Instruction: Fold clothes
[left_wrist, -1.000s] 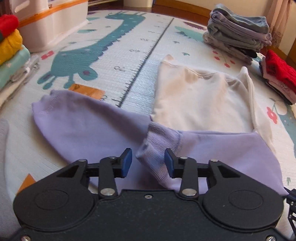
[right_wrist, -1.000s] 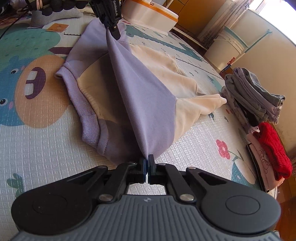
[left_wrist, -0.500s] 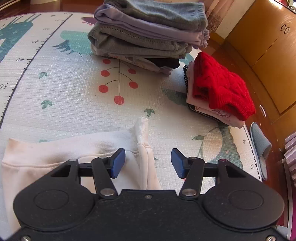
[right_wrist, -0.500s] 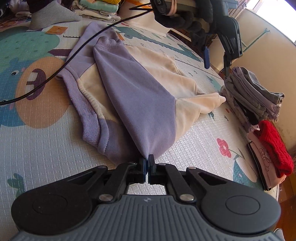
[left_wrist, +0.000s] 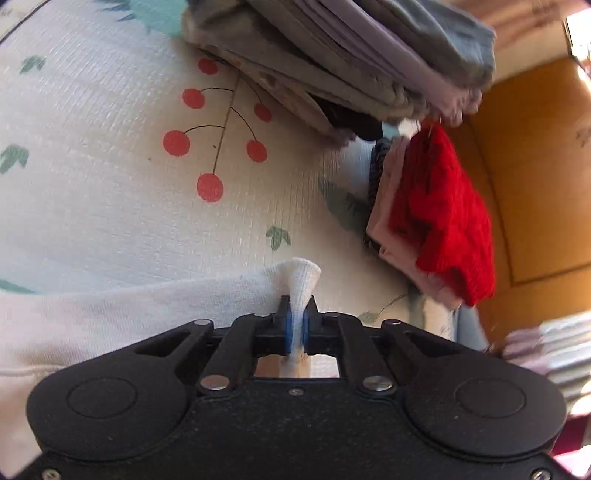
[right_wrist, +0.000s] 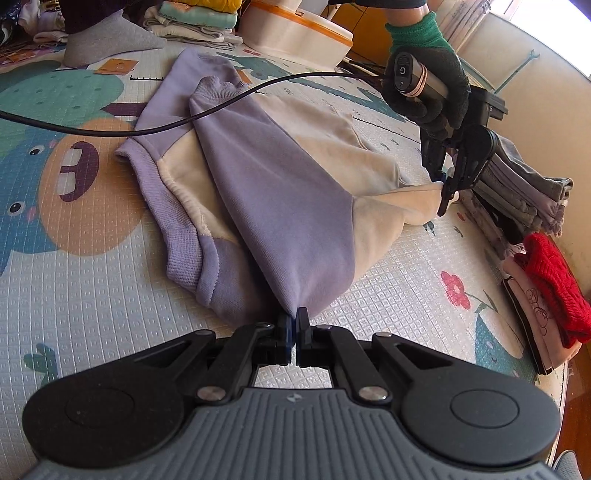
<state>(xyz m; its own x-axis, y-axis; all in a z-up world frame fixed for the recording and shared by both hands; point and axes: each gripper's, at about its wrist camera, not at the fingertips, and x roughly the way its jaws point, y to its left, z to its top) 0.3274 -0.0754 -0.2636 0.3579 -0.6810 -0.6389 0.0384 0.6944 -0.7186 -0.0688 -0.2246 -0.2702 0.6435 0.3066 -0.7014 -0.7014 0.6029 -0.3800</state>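
A cream and lilac sweatshirt (right_wrist: 280, 173) lies on the patterned play mat (right_wrist: 74, 280), one lilac sleeve folded across its body. My right gripper (right_wrist: 293, 325) is shut on the lilac fabric at the near shoulder end of that sleeve. My left gripper (left_wrist: 295, 321) is shut on a cream corner of the sweatshirt (left_wrist: 299, 280), which bunches up between its blue pads. In the right wrist view the left gripper (right_wrist: 445, 188), held by a gloved hand (right_wrist: 424, 55), pinches that cream corner at the garment's far right end.
A stack of folded grey and lilac clothes (left_wrist: 351, 55) and a red knit on a pink pile (left_wrist: 439, 218) sit just beyond the cream corner. A white and orange bin (right_wrist: 299, 33), more folded clothes (right_wrist: 192, 18) and a socked foot (right_wrist: 110, 40) lie at the mat's far side.
My left gripper let go of the lilac cuff, swung right to the cream corner near the folded stacks and closed on it. The right gripper has kept its hold.
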